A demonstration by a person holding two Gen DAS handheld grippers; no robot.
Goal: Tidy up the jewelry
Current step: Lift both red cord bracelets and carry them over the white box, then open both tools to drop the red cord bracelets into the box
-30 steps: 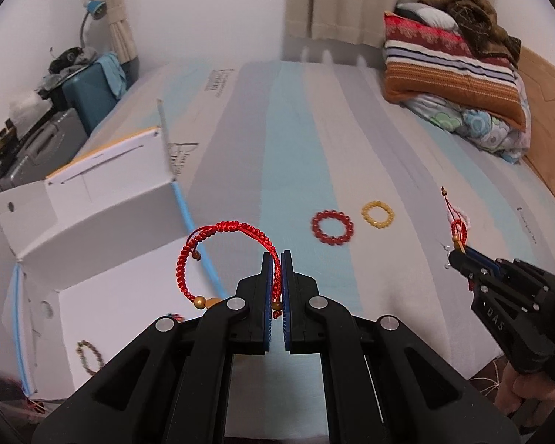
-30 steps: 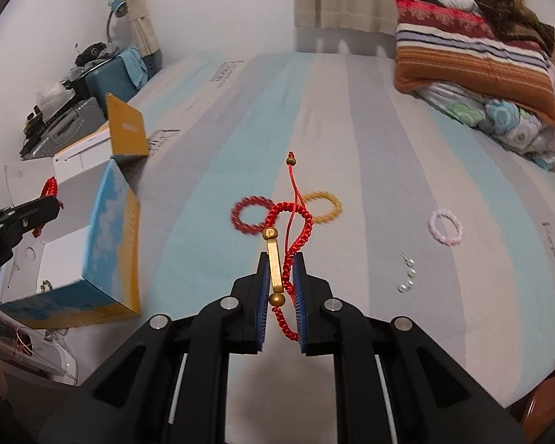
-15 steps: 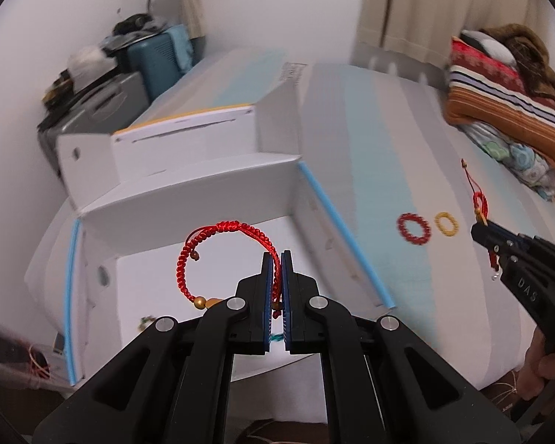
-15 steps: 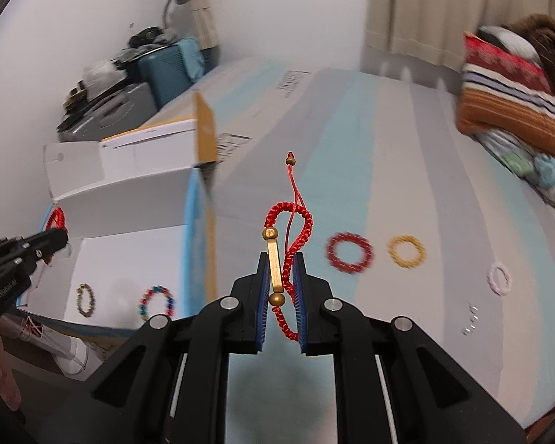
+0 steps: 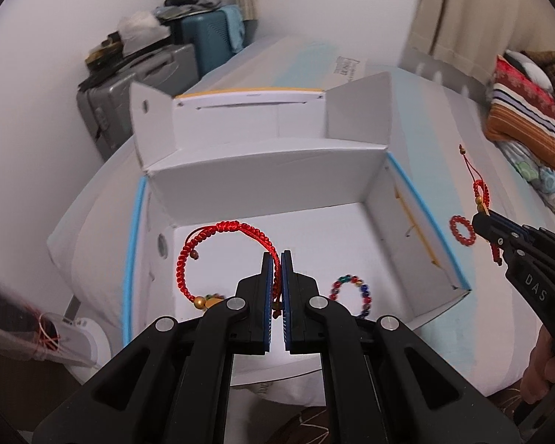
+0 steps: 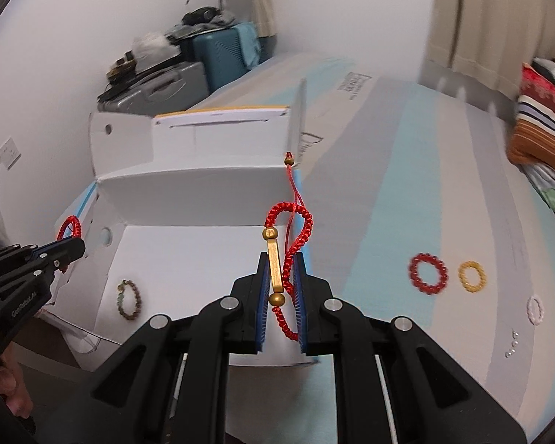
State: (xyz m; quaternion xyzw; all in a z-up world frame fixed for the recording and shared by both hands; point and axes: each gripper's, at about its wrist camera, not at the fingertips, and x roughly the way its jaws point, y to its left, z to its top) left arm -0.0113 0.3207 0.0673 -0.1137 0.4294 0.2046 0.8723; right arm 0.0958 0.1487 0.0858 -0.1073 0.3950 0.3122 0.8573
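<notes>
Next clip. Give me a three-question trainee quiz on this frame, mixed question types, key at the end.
1. True or false: the left claw is shut on a red braided bracelet held above the open white box.
2. Which piece lies inside the box?
A. yellow bead ring
B. multicolored bead bracelet
C. white bead ring
3. Fill in: the right claw grips a red cord bracelet with a ____ bar.

Key: 1 true; 2 B; 3 gold
</notes>
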